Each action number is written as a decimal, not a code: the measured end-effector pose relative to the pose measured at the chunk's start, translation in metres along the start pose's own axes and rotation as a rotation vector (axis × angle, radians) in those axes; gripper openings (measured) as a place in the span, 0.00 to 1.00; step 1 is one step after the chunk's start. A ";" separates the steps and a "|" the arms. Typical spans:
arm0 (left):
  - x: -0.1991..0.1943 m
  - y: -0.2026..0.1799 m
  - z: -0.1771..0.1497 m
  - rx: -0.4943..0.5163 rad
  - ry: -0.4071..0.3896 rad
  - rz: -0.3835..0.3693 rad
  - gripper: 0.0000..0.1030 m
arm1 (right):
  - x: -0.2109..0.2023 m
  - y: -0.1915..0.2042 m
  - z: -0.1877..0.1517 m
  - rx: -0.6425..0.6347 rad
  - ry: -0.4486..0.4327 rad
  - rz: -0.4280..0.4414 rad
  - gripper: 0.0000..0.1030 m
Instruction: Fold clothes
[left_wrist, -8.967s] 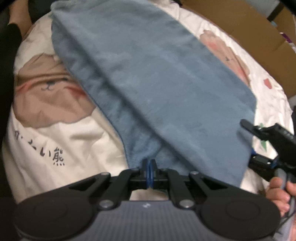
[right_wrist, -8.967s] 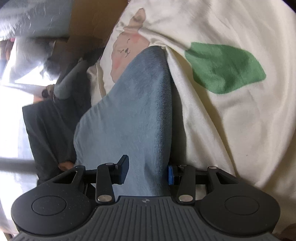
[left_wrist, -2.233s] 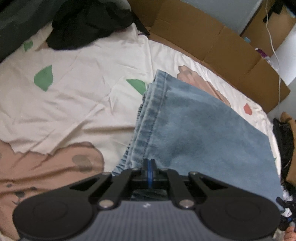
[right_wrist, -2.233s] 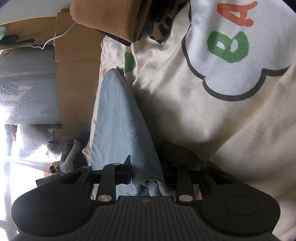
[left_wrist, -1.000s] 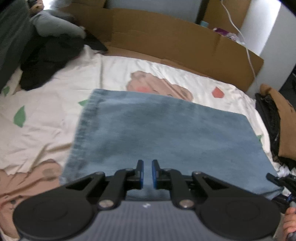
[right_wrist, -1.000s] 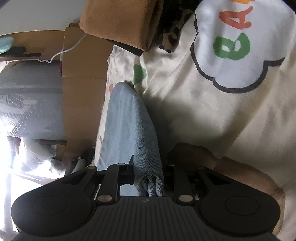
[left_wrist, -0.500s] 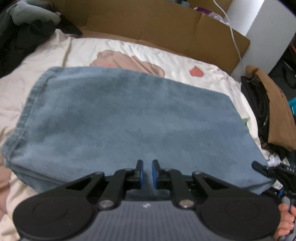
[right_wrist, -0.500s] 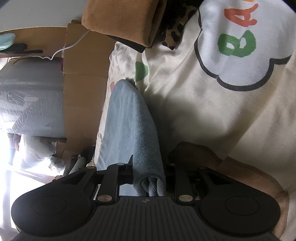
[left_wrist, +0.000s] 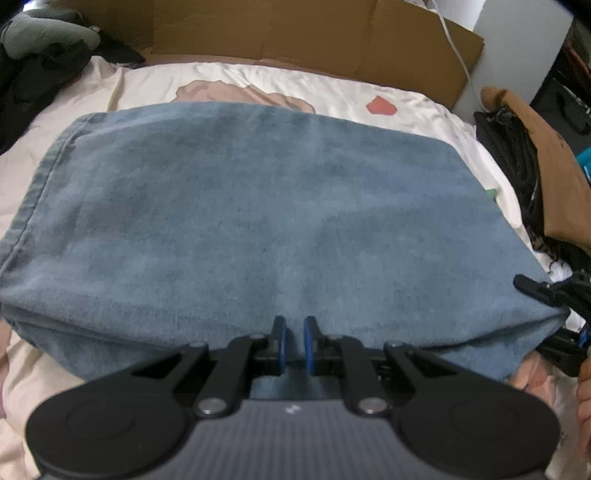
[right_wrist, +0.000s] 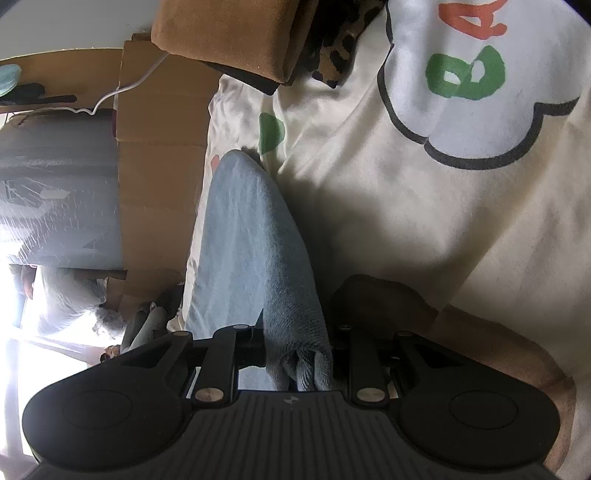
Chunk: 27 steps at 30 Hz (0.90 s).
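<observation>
Jeans (left_wrist: 258, 206) got folded into a thick stack on the bed (left_wrist: 332, 92), near its right edge, since a couple of seconds back. Left gripper (left_wrist: 293, 343) let go; its jaws sit nearly together, empty, over the near fold. Right gripper (right_wrist: 295, 347) stays clamped on the corner. Free sheet left; clothes pile (left_wrist: 535, 166) crowds the right.

Folded jeans (left_wrist: 258, 206) lie on the bedsheet (left_wrist: 332, 96), cardboard (left_wrist: 295, 33) behind.
</observation>
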<state>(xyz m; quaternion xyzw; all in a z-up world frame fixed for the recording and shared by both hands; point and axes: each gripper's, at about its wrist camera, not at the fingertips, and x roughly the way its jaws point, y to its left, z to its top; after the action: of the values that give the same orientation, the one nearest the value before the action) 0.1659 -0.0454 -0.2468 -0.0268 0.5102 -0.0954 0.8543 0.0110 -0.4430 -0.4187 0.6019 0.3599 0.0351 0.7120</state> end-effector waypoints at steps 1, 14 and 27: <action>-0.002 -0.001 0.002 -0.002 0.005 0.003 0.10 | 0.000 0.000 0.000 -0.002 0.001 0.000 0.22; -0.005 -0.004 0.026 -0.030 -0.023 -0.018 0.10 | 0.000 -0.003 0.000 0.011 0.005 -0.004 0.22; 0.013 -0.002 0.010 -0.031 0.023 -0.009 0.10 | 0.001 -0.007 0.000 0.010 0.002 0.005 0.22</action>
<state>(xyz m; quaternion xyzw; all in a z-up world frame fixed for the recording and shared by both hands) 0.1798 -0.0503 -0.2530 -0.0412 0.5215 -0.0916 0.8473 0.0093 -0.4439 -0.4252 0.6063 0.3594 0.0357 0.7085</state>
